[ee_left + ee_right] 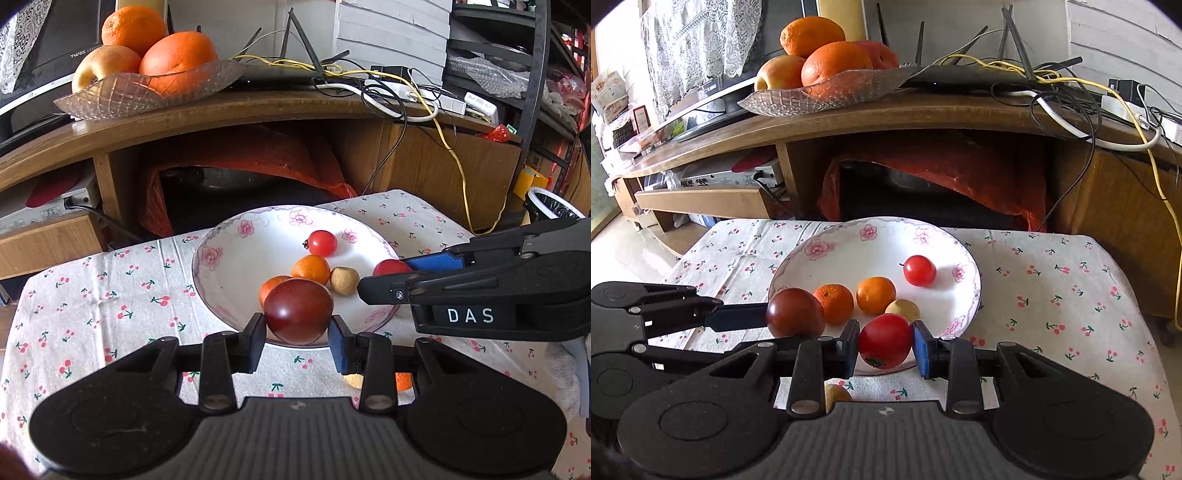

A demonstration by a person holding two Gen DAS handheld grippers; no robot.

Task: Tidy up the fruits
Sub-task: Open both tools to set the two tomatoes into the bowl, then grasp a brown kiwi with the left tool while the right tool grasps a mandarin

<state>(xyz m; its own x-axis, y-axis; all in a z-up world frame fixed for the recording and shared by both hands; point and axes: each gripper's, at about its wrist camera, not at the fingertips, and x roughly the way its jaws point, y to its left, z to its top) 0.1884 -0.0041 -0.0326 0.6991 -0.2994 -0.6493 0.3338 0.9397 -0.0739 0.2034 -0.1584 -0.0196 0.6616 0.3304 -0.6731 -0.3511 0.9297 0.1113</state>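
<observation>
While left gripper [298, 334] clamps dark red plum [298, 311] between its fingers, right gripper [885, 345] clamps red tomato [885, 340], stem end tilted down, over floral plate [849, 254].

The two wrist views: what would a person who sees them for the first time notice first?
First, each gripper holds a fruit over the near rim of the flowered white plate: the left gripper clamps a dark red plum, and the right gripper clamps a bright red tomato. On the plate lie two small oranges, a cherry tomato and a small tan fruit. Behind, a glass dish of big oranges stands on the wooden cabinet.
</observation>
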